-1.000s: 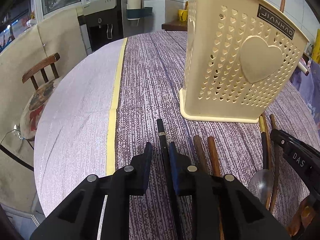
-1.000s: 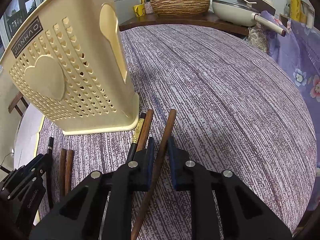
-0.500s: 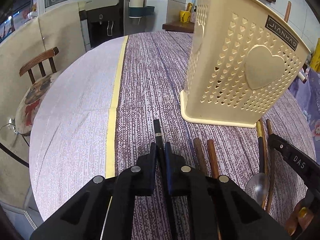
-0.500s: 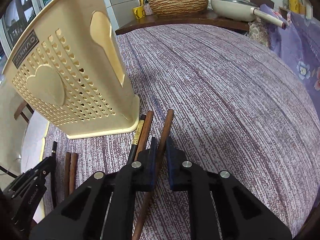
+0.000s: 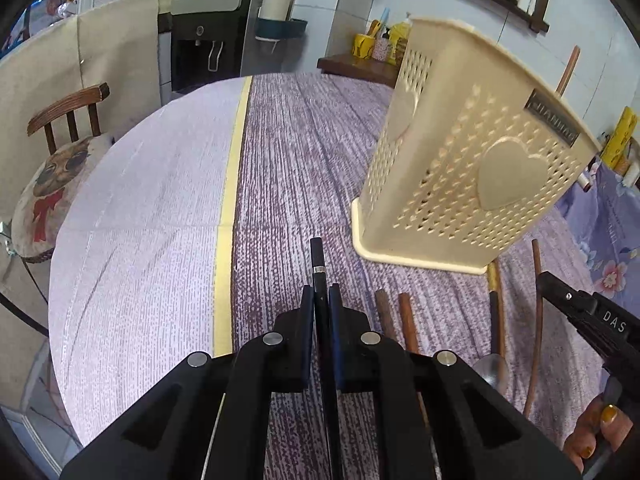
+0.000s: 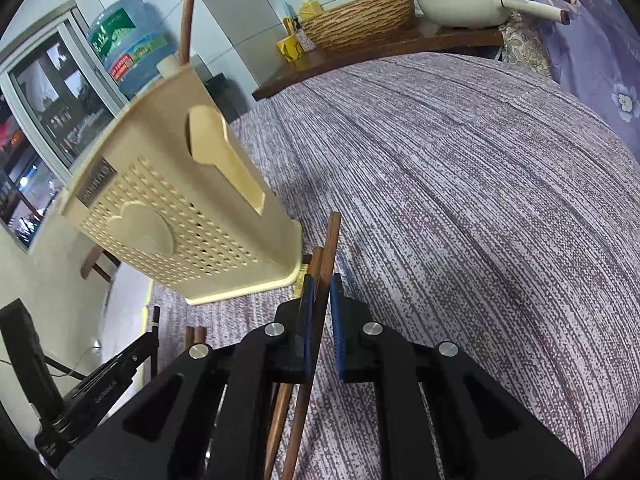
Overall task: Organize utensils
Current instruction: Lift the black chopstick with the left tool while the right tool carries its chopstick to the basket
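The left gripper [image 5: 321, 300] clamps a black chopstick [image 5: 318, 256]; the right gripper [image 6: 319, 292] clamps a brown wooden chopstick [image 6: 331, 236], cream perforated plastic holder [image 6: 168, 216] ahead-left.

The black left gripper [image 5: 321, 296] pinches a black chopstick [image 5: 318, 256] with a silver band; the black right gripper [image 6: 319, 292] pinches a brown chopstick [image 6: 331, 240]. Ahead of both stands a cream holder [image 5: 464, 168] pierced with heart-shaped holes. Beneath them lies a purple-and-white streaked cloth [image 6: 460, 208], with a yellow stripe [image 5: 230, 200] left of the left gripper.
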A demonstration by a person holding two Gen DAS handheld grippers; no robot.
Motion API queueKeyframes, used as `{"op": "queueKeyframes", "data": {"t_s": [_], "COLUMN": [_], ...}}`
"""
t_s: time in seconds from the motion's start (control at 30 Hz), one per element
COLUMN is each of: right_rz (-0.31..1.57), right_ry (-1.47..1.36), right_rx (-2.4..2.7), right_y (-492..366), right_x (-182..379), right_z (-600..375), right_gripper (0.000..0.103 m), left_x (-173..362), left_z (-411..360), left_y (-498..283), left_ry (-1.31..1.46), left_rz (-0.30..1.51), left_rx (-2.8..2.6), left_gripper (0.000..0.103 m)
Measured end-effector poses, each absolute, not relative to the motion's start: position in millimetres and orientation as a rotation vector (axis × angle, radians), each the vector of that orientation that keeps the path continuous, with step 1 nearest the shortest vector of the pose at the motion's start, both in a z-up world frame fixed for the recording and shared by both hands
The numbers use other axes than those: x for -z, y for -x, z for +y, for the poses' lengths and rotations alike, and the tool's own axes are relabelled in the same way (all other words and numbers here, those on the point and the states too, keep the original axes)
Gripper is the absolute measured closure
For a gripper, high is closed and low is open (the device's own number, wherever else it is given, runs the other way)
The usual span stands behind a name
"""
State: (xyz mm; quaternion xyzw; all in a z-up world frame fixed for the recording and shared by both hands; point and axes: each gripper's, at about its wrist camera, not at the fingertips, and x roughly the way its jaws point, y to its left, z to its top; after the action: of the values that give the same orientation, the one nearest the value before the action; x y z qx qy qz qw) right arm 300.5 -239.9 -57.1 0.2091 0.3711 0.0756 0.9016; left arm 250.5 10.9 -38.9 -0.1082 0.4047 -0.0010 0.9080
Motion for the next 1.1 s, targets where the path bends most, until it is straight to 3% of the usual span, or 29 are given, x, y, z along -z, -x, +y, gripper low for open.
{"op": "queueKeyframes", "data": {"t_s": [0.67, 1.1], "right_rz": [0.482, 0.439], "right_ry": [-0.393, -0.311], "right_rx": [-0.447, -0.474], "right_y": [-215.5, -210.6], "right_x": [-54.7, -79.0], "right_z": [-250.9, -238.7], "right_gripper": [0.095, 0.095], "left_x": [-51.0, -68.9], "left_z": [15.8, 22.8], "left_y": [-203.2, -192.9], "left_ry": [0.228, 0.246], "left_rz": [0.58, 0.527], "left_rx": [0.16, 0.186], "left_gripper": [0.095, 0.095]}}
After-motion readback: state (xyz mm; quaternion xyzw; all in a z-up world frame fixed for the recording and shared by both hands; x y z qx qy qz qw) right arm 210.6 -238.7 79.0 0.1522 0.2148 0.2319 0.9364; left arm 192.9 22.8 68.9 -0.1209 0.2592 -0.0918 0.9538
